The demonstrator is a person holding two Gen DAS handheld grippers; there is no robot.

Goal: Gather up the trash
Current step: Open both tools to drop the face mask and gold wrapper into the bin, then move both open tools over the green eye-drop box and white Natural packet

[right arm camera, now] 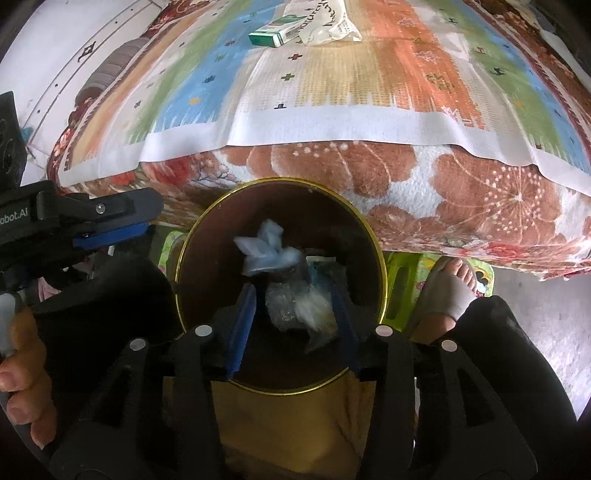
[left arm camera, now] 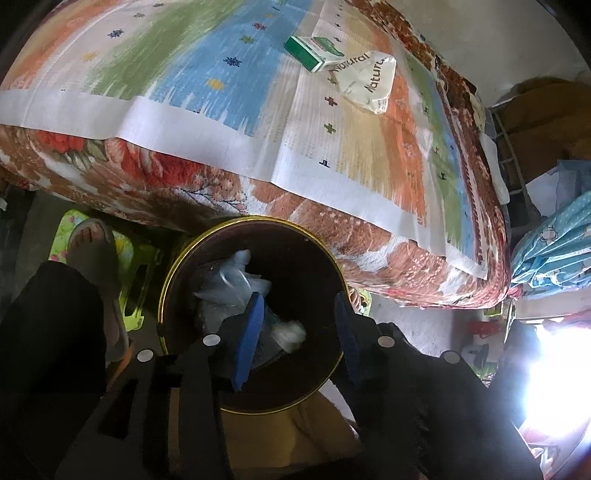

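Observation:
A round dark bin with a gold rim (left arm camera: pixel 164 291) (right arm camera: pixel 380 258) stands on the floor against the bed. Crumpled clear and blue plastic bags (left arm camera: pixel 229 284) (right arm camera: pixel 266 251) lie inside it. My left gripper (left arm camera: pixel 299 306) is open and empty above the bin mouth; it also shows at the left of the right wrist view (right arm camera: pixel 114 221). My right gripper (right arm camera: pixel 293 295) is open and empty over the bin. On the bed's striped mat lie a green and white box (left arm camera: pixel 308 51) (right arm camera: pixel 275 35) and a crumpled white wrapper printed "Natural" (left arm camera: pixel 369 79) (right arm camera: pixel 328 22).
The bed has a floral blanket (left arm camera: pixel 147 184) (right arm camera: pixel 406 192) hanging over its edge behind the bin. The person's sandalled feet (left arm camera: pixel 94 247) (right arm camera: pixel 448 291) rest on a green plastic stool on either side of the bin. Blue cloth (left arm camera: pixel 550 251) hangs at the right.

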